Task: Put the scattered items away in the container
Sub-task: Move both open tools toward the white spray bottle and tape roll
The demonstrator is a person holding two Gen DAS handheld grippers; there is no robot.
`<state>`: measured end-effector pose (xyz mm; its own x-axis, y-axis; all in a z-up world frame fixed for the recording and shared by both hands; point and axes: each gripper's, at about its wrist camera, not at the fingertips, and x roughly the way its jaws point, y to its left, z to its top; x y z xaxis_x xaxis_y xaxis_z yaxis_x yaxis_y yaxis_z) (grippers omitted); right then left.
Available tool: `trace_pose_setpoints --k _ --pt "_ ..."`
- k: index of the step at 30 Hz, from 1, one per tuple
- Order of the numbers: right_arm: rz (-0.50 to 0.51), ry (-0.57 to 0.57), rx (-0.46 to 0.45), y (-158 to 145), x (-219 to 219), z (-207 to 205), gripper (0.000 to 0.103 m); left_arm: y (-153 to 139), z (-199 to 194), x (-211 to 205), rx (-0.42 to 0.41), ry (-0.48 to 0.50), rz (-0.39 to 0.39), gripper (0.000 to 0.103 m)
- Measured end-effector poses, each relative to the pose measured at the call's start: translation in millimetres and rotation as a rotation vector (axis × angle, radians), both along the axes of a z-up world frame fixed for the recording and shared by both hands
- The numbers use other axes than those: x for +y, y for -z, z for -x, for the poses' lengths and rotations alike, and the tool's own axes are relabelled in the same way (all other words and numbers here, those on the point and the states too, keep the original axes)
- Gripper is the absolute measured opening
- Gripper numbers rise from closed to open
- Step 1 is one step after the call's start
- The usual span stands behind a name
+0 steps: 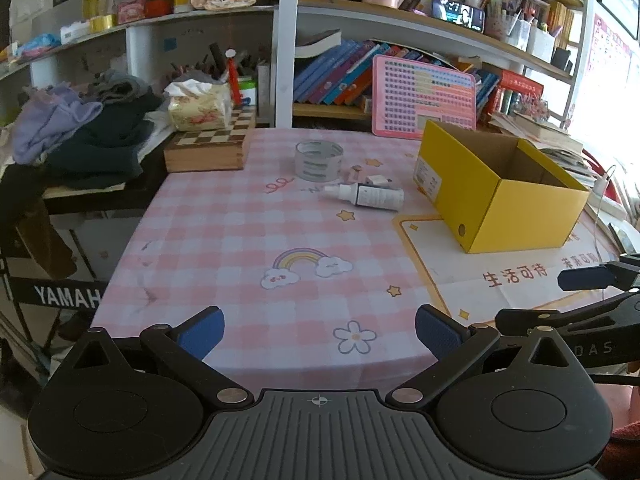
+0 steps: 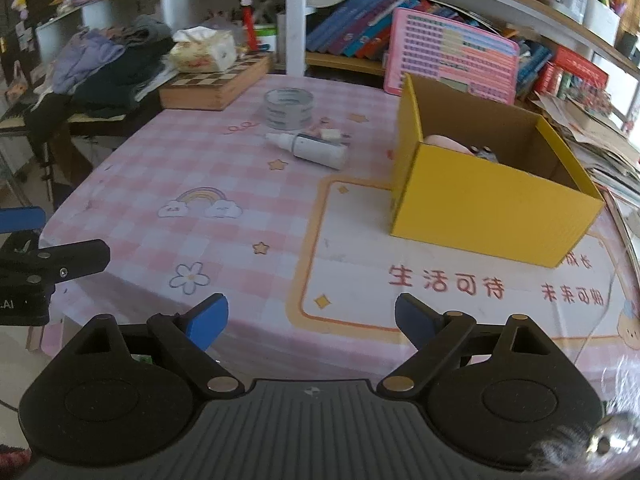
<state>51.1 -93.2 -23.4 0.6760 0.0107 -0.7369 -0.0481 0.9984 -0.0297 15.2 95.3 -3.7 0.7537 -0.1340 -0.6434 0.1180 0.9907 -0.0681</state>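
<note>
While both tongs hang over the near desk edge: nothing grasped.
Left tongs: spread wide, empty, above bare pink-check cloth by a printed flower.
Right tongs: released, blue pads well apart, nothing between them.
Desk: near edge curving off below both tongs; wide bare stretch from that edge to the scattered items.
Yellow box: open-topped, standing at the right side of the desk on a printed panel; pale pink item and a small dark one visible inside from the right wrist view.
Tape roll: upright on the far middle of the desk, well apart from the box.
White bottle: lying on its side just in front of the tape roll, small white piece beside it; label print too small to read.
Chessboard case: at the far left corner, tissue pack on top.
Writing: "生活可待" in red on the desk cloth; "YAMAH" on a dark edge left of the desk.
</note>
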Motion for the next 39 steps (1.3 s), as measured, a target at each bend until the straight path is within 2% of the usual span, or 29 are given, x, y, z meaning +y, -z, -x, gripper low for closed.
trace_pose_setpoints --k 16,25,39 --pt "0.000 -0.057 -0.006 2.8 11.6 -33.5 0.090 0.6 -17.7 3.0 -0.026 0.017 -0.041 0.103" --pt "0.013 -0.084 -0.020 3.4 11.5 -71.5 0.089 0.4 -54.1 3.9 -0.047 0.025 -0.049 0.103" --pt "0.015 -0.113 -0.012 12.8 5.9 -144.4 0.086 5.4 -124.3 10.9 -0.014 0.010 -0.060 0.103"
